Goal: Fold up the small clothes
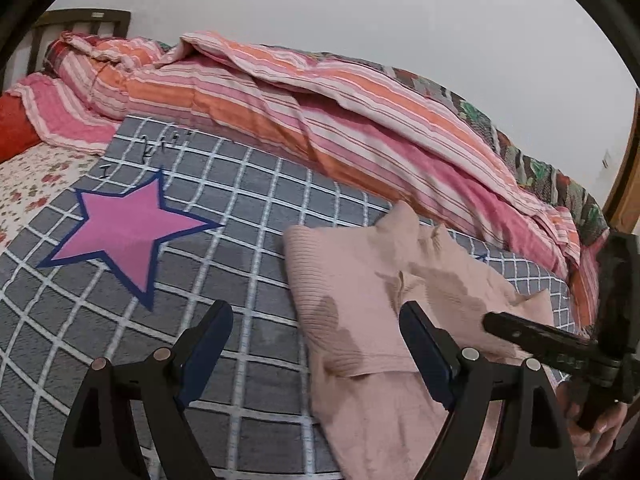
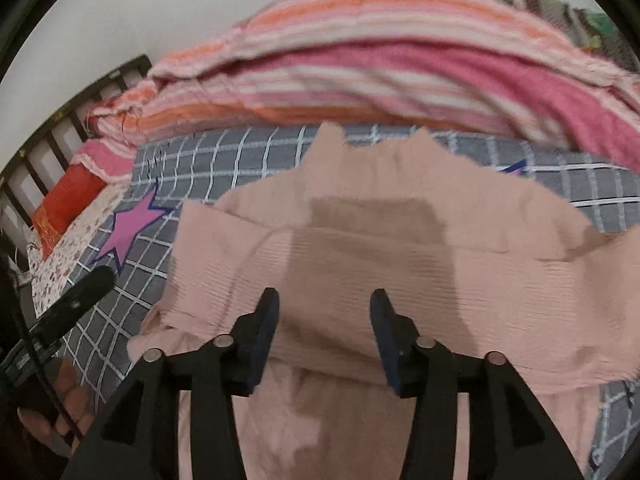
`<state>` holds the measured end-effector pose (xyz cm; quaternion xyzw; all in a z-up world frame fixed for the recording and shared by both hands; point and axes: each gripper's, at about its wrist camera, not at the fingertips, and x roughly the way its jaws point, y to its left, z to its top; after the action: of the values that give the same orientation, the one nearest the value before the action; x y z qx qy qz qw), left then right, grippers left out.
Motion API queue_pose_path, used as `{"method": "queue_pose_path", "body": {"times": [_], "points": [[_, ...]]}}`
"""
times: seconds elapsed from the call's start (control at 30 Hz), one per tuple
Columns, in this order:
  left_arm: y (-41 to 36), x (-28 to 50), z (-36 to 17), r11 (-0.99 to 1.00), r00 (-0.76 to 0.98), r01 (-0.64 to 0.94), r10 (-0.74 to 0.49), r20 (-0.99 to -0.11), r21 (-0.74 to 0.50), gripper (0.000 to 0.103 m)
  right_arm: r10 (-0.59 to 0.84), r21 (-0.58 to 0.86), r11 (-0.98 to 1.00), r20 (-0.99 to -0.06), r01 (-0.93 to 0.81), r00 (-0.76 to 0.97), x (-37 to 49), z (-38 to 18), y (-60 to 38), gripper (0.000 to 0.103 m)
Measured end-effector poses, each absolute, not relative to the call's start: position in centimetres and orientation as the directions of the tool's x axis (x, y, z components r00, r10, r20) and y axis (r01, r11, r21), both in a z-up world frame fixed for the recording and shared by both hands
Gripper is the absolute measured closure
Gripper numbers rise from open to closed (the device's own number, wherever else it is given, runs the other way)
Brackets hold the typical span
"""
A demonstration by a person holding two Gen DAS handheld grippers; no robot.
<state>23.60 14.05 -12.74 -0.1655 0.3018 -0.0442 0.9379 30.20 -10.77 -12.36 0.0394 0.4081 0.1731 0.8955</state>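
I can read no text for certain: only a few dark, letter-like marks on the grey checked blanket (image 1: 248, 184), just beyond the pink star (image 1: 124, 232), too small to decipher.

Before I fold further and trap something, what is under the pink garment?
The pink garment lies on the grey checked blanket; part of a star print peeks out at its far edge. Whatever lies beneath its middle is covered.

The right gripper (image 2: 324, 308) hangs over the pink garment (image 2: 400, 248), jaws apart and empty. The garment lies partly folded on the checked blanket (image 2: 224, 152), near the bed's striped quilt (image 2: 380, 60).
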Motion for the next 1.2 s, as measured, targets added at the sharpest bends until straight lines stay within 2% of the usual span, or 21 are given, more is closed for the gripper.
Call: {"method": "queue_pose_path", "body": {"times": [0.2, 0.37, 0.53, 0.6, 0.7, 0.77, 0.87, 1.07, 1.13, 1.17, 1.2], "points": [[11.7, 24.1, -12.3, 0.924, 0.793, 0.058, -0.272, -0.545, -0.377, 0.019, 0.301, 0.235, 0.953, -0.641, -0.193, 0.706, 26.5, -10.2, -17.9, 0.054], [9.0, 25.0, -12.3, 0.931, 0.773, 0.106, -0.299, -0.559, -0.35, 0.02, 0.238, 0.223, 0.967, -0.6, -0.125, 0.763, 25.3, -10.0, -21.7, 0.054], [6.7, 26.6, -13.3, 0.905, 0.705, 0.15, -0.38, -0.599, -0.398, 0.044, 0.191, 0.235, 0.97, -0.605, -0.055, 0.773, 25.2, -10.9, -25.5, 0.054], [6.1, 27.2, -13.8, 0.89, 0.671, 0.152, -0.412, -0.616, -0.429, 0.046, 0.177, 0.236, 0.971, -0.61, -0.035, 0.772, 25.0, -11.4, -27.0, 0.054], [5.4, 28.1, -14.8, 0.881, 0.637, 0.113, -0.419, -0.647, -0.46, 0.047, 0.148, 0.21, 0.978, -0.613, -0.021, 0.776, 24.7, -11.7, -28.0, 0.054], [5.0, 29.2, -15.4, 0.889, 0.614, 0.069, -0.396, -0.683, -0.453, 0.053, 0.129, 0.187, 0.982, -0.617, -0.015, 0.777, 24.5, -11.9, -28.3, 0.054], [4.5, 29.8, -15.9, 0.893, 0.616, 0.048, -0.379, -0.69, -0.447, 0.054, 0.102, 0.163, 0.987, -0.618, 0.0, 0.78, 23.8, -12.0, -29.7, 0.054], [4.0, 30.8, -16.1, 0.905, 0.629, 0.014, -0.339, -0.7, -0.426, 0.055, 0.112, 0.223, 0.974, -0.605, 0.033, 0.789, 23.6, -11.8, -32.2, 0.054], [3.7, 31.2, -16.1, 0.916, 0.63, 0.003, -0.313, -0.711, -0.401, 0.073, 0.113, 0.23, 0.972, -0.604, 0.037, 0.789, 23.6, -11.8, -32.4, 0.054], [3.8, 31.4, -16.2, 0.916, 0.632, -0.002, -0.31, -0.71, -0.401, 0.076, 0.112, 0.236, 0.971, -0.605, 0.043, 0.789, 23.7, -11.8, -32.7, 0.054], [3.9, 31.6, -16.3, 0.912, 0.634, -0.003, -0.316, -0.706, -0.411, 0.084, 0.109, 0.238, 0.97, -0.606, 0.049, 0.788, 23.9, -11.8, -33.0, 0.054]]}}
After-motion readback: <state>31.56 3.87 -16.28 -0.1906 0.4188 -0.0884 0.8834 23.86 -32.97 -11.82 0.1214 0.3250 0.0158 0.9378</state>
